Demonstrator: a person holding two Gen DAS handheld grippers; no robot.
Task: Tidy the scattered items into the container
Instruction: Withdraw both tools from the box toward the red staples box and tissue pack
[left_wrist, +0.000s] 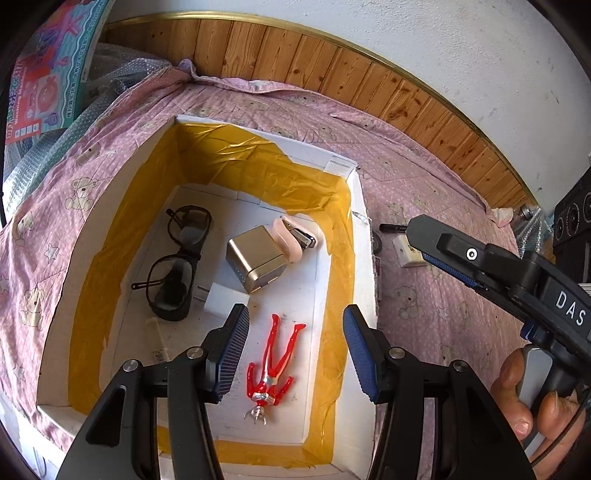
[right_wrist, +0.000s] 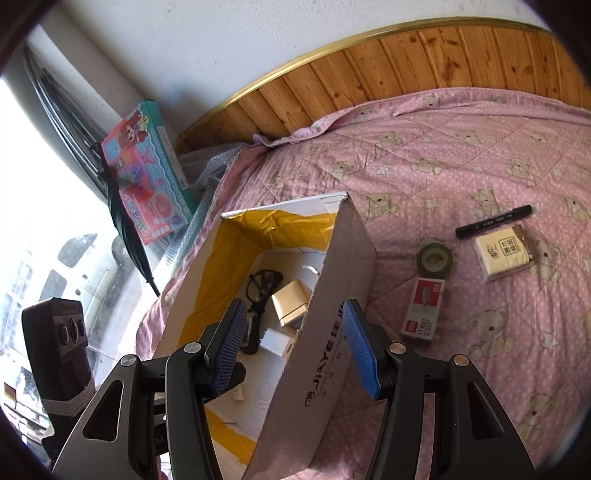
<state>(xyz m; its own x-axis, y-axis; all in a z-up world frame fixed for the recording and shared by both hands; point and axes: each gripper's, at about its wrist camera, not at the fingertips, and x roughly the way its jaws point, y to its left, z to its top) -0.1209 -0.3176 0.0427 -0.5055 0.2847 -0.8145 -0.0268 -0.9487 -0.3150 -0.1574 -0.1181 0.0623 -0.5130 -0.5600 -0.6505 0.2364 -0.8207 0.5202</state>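
An open white cardboard box (left_wrist: 266, 133) lined with yellow tape sits on the pink bear-print bedspread (left_wrist: 424, 310). Inside it lie a red toy figure (left_wrist: 273, 373), dark glasses (left_wrist: 177, 266), a gold cube (left_wrist: 256, 262), a white charger (left_wrist: 225, 301) and a pink stapler (left_wrist: 291, 236). My left gripper (left_wrist: 295, 314) hangs open over the box, empty, with the figure lying below it. My right gripper (right_wrist: 294, 306) is open and empty, its fingers on either side of the box's right wall (right_wrist: 332, 332). On the bedspread lie a black marker (right_wrist: 495, 220), a tape roll (right_wrist: 435, 260), a tissue pack (right_wrist: 504, 253) and a staples box (right_wrist: 424, 314).
A colourful toy carton (right_wrist: 147, 177) leans beyond the box at the bed's far left corner, by bubble wrap. Wooden panelling (right_wrist: 406, 62) runs behind the bed. A bright window (right_wrist: 44, 206) is at the left. A hand (left_wrist: 532, 402) holds the right gripper's handle.
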